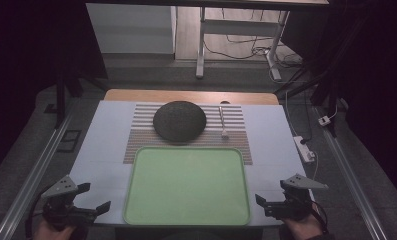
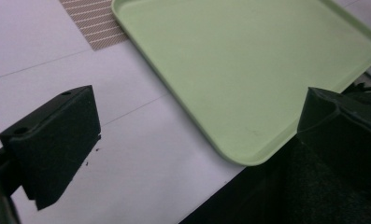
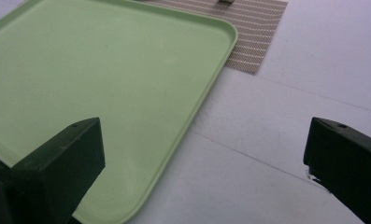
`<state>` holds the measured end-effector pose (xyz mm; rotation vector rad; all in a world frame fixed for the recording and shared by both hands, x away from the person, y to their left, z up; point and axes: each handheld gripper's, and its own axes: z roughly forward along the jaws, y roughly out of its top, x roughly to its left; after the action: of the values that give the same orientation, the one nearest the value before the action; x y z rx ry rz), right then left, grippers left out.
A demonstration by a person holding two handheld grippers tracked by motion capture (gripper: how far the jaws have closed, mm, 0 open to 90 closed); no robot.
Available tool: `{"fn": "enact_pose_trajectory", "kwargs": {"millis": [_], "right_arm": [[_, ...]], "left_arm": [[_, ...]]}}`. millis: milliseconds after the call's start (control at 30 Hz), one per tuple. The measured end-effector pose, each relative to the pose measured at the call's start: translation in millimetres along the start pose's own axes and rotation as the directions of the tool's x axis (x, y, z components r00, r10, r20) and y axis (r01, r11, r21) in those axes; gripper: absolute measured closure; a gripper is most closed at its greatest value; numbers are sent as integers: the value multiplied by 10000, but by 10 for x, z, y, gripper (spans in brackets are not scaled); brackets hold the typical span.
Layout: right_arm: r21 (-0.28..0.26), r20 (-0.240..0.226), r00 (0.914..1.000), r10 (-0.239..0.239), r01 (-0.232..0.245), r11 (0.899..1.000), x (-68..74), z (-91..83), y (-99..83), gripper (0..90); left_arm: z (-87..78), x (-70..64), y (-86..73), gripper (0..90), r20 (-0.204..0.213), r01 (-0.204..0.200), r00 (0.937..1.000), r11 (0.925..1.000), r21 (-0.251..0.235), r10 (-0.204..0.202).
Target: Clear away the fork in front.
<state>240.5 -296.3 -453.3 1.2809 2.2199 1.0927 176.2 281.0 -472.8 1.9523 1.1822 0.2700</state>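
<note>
White table, striped mat: green tray nearest me for loading; I hold left gripper and right gripper gaping, empty, flanking it.

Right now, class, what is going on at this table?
A person holds a gripper in each hand at the near table edge: the left gripper and right gripper, both open and holding nothing, flank an empty green tray. Beyond it, a dark round bowl-like thing and a spoon lie untouched on a striped mat.
</note>
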Motion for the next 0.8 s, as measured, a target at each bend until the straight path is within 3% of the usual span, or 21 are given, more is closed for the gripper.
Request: {"fn": "enact_pose_trajectory", "kwargs": {"millis": [433,800], "right_arm": [[391,-466,9988,161,-143,9991,-31,37,13,0],[589,-513,9986,-145,175,9981,0,59,23,0]], "left_arm": [[32,2,13,3,-82,33,10000,9995,327,-30],[53,-2,22,10,-223,78,9997,9985,538,-66]]}}
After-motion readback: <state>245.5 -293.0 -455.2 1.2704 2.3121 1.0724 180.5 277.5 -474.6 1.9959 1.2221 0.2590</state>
